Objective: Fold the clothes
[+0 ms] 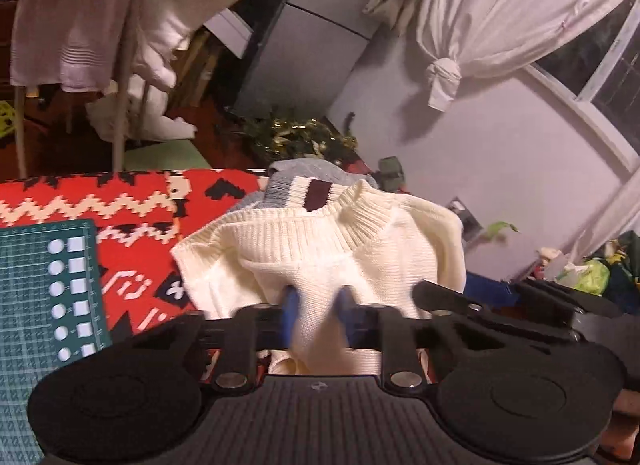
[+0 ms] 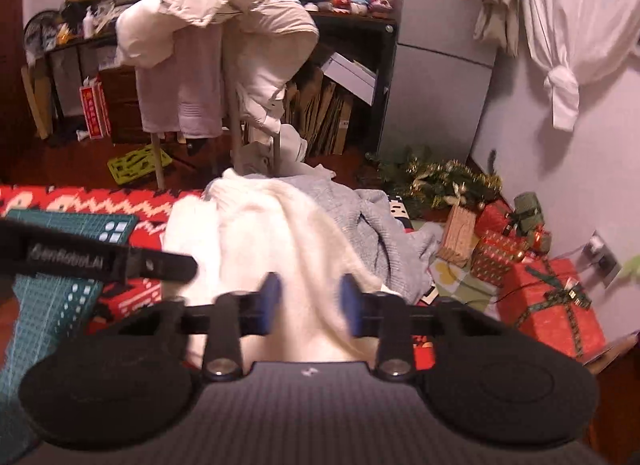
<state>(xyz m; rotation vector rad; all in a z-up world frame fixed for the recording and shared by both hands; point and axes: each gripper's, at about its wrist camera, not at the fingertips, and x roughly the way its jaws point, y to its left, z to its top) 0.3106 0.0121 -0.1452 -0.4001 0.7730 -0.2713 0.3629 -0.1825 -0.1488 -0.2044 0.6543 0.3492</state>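
Observation:
A cream knit sweater with a ribbed collar is bunched up and lifted over a red patterned blanket. My left gripper is shut on a fold of it, the knit pinched between the blue fingers. In the right wrist view the same cream sweater runs up from between the blue fingers of my right gripper, which is shut on it. A black part of the left gripper shows at that view's left. Behind lies a crumpled grey sweater with a dark striped hem.
A green cutting mat lies on the blanket at the left. Beyond the bed stands a chair draped with white clothes. Red gift boxes and a tinsel wreath sit on the floor at the right, by the wall.

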